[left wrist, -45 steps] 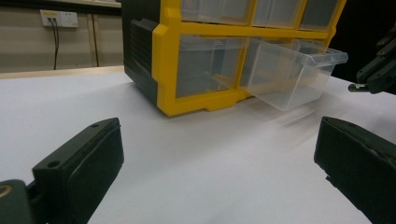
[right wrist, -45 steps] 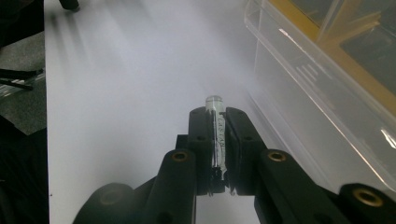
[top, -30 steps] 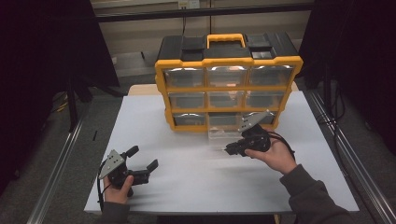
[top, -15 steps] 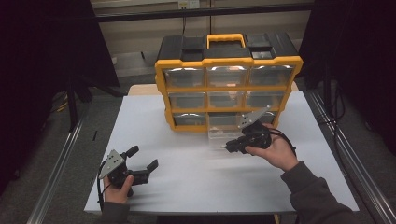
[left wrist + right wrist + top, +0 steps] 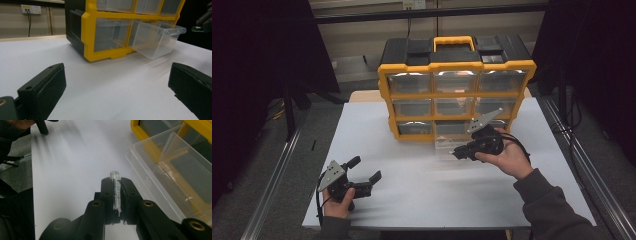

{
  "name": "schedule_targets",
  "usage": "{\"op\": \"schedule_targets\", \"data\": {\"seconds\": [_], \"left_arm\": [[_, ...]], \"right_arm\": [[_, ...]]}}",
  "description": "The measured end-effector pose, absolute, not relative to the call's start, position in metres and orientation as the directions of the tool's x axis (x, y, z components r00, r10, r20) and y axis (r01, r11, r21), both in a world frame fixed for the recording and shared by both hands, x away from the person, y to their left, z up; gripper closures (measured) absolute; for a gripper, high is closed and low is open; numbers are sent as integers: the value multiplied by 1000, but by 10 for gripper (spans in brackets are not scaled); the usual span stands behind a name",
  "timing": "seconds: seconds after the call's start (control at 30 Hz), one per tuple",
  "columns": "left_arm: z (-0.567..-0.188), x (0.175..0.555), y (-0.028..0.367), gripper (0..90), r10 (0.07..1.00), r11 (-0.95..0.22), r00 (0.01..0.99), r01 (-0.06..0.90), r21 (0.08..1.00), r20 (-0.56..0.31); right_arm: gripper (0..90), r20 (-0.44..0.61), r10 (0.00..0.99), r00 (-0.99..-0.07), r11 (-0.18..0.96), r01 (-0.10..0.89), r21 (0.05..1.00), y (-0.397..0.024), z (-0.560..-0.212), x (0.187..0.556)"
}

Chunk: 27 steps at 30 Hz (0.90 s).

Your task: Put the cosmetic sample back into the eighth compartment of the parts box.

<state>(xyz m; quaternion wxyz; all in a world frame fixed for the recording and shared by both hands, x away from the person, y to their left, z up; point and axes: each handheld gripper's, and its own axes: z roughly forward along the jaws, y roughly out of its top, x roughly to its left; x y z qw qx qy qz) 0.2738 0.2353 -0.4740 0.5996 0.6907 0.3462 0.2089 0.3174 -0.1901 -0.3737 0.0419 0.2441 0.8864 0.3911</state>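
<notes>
- The room is dim, with dark curtains at both sides and a pale wall with a socket behind; a metal rail runs along each side of the floor
- The surface (image 5: 412, 165) is a white, smooth sheet, bare apart from the organiser; a round thing set down on it would likely roll
- The yellow and black drawer organiser (image 5: 454, 70) stands at the far middle of the surface, three rows of clear drawers, a carry handle on top
- One clear drawer (image 5: 172, 170) of the bottom row is pulled out, its front tilted down toward the surface, just beside the right gripper
- The left gripper (image 5: 362, 175) rests low near the front left edge, well apart from the organiser, its fingers (image 5: 42, 92) spread wide with nothing between them
- The right gripper (image 5: 117, 182) is closed on a small clear tube (image 5: 115, 176), held along the fingers so that its rounded end sticks out past the tips, above the surface in front of the pulled-out drawer
- The tube looks light, stiff, smooth and probably brittle: it could slip lengthwise out of the pads or crack under a hard squeeze, so a mid-length hold with gentle pressure suits it, as here
- The open drawer looks like thin plastic, light and a little flexible; best held at its front lip
</notes>
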Motion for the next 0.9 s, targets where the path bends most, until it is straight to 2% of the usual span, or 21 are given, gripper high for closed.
{"op": "schedule_targets", "data": {"seconds": [0.9], "left_arm": [[-474,274,235,16,731,-46,672,225,973,-121]], "right_arm": [[815,90,483,-871,576,394,717,-195,-354,331]]}}
